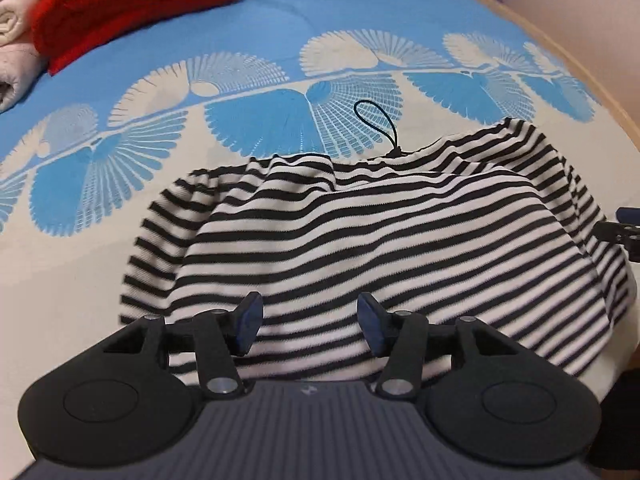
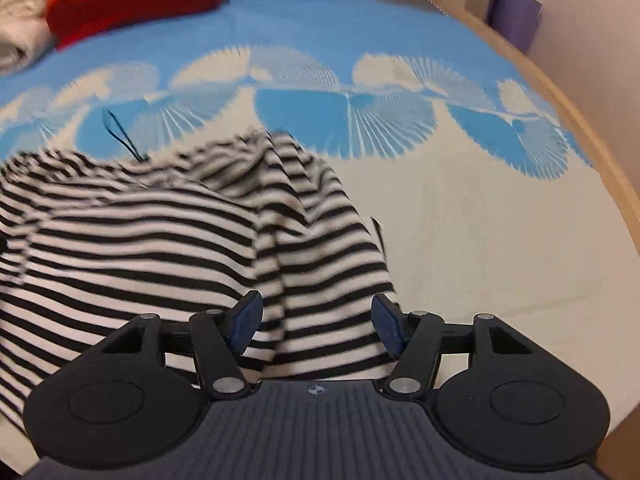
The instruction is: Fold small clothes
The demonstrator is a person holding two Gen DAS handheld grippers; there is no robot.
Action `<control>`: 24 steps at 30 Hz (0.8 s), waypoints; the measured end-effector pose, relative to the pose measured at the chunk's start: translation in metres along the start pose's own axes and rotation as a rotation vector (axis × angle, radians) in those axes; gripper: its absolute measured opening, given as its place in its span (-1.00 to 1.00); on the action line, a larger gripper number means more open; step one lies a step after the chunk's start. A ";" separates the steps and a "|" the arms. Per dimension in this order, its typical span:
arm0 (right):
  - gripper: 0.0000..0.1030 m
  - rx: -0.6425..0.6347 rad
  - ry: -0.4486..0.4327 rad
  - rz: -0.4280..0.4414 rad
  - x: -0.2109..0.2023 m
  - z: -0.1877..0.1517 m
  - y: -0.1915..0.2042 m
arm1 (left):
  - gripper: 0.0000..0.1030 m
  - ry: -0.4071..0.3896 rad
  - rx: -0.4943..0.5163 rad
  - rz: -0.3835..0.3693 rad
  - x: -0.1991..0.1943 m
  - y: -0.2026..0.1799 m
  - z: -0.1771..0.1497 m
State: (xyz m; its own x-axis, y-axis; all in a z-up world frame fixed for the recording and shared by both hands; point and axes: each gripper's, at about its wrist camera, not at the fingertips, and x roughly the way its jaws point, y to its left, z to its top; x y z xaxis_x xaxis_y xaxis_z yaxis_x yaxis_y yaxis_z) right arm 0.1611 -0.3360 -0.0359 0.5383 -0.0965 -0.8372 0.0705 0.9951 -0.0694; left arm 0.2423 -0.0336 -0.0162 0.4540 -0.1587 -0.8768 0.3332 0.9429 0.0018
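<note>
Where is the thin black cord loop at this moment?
The black cord loop lies on the blue-and-white bedspread, at the far edge of the striped garment. It is centre in the left wrist view, upper left in the right.

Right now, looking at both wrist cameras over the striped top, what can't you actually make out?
- Striped top, near hem: hidden behind the left gripper body in the left wrist view.
- Its left part: cut off by the frame edge in the right wrist view.
- Where the black loop cord attaches: buried in folds.
- Red garment and pale folded cloth: cut off at the top-left corner, blurred.
- Right gripper: only its tip shows at the left view's right edge.
</note>
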 end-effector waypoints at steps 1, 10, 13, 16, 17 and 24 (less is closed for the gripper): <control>0.21 -0.005 0.018 -0.001 0.001 -0.003 0.000 | 0.12 0.006 0.000 0.006 -0.004 0.003 -0.003; 0.22 -0.095 0.185 -0.093 0.026 -0.027 0.010 | 0.12 0.084 -0.045 0.064 -0.009 0.030 -0.026; 0.22 -0.085 0.201 -0.096 0.027 -0.028 0.007 | 0.12 0.181 -0.050 0.060 0.017 0.037 -0.035; 0.22 -0.114 0.216 -0.098 0.031 -0.028 0.006 | 0.20 0.238 -0.006 0.116 0.034 0.035 -0.041; 0.22 -0.110 0.209 -0.099 0.027 -0.027 0.006 | 0.20 0.233 -0.008 0.120 0.032 0.035 -0.039; 0.22 -0.076 -0.021 -0.083 -0.030 -0.011 0.007 | 0.19 0.094 -0.020 0.135 -0.004 0.026 -0.022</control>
State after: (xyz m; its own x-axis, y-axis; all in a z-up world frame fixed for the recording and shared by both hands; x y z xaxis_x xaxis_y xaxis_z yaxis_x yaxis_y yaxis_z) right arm 0.1358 -0.3262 -0.0173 0.5508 -0.1783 -0.8153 0.0523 0.9824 -0.1795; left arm 0.2310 -0.0024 -0.0231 0.4136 -0.0032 -0.9104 0.2578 0.9595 0.1138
